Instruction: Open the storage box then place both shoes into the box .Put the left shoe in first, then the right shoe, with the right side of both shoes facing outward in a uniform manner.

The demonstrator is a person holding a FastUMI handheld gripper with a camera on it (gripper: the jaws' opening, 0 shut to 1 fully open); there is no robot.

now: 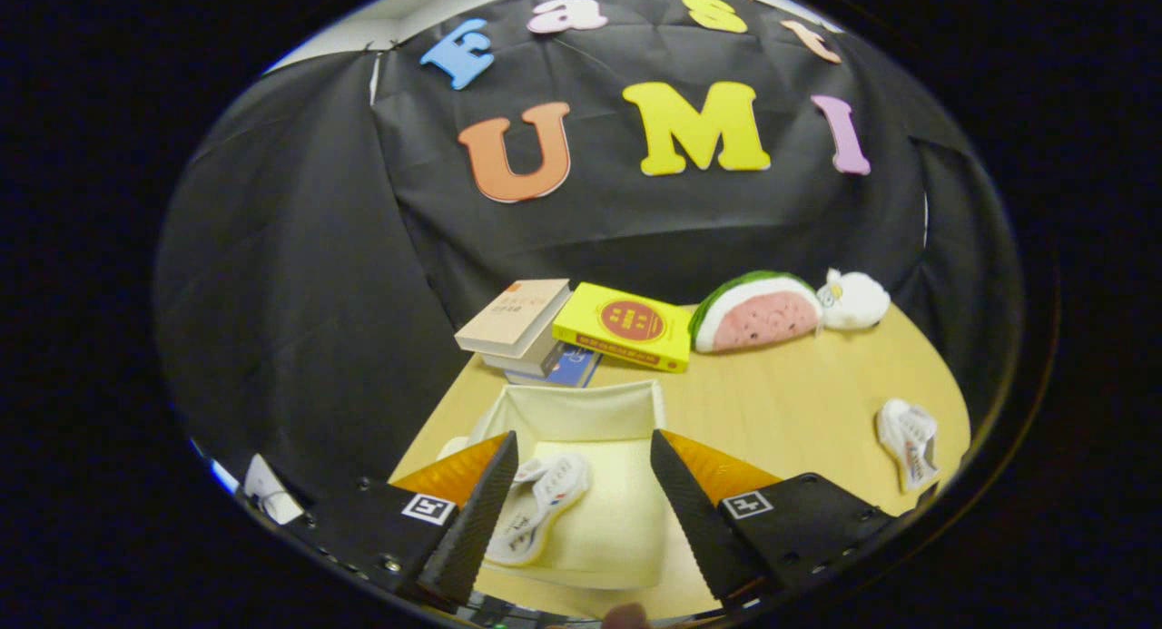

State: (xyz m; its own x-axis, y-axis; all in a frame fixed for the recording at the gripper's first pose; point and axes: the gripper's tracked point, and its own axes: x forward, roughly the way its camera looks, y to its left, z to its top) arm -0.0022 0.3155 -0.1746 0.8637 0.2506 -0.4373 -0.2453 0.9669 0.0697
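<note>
Item: storage box, pale, open-topped, on the wooden surface, near, lying between and just beyond the fingertips
Contents: one shoe, white with small markings, lying on its side against the box's left wall, close to the left finger; which side faces outward cannot be told from here

Item: second shoe, same pattern, on the surface to the right, well apart from the box, sole edge toward the box as far as can be judged

Item: gripper, jaws wide, holding nothing, poised above the box interior; neither finger appears to touch the shoe inside

Far items: stack of books at far left; yellow book beside it; watermelon plush; small white plush touching it on the right

Status, judged: box open, first shoe in, second shoe not yet placed

Handling note for the step in hand: lift clear of the box without dragging the placed shoe, travel right, approach the second shoe along its length, and close across the narrow middle so it cannot pivot. Set it in the free right half of the box, turned to match the first. Risk, judged: a soft upper may squash and slip under a shallow grip
</note>
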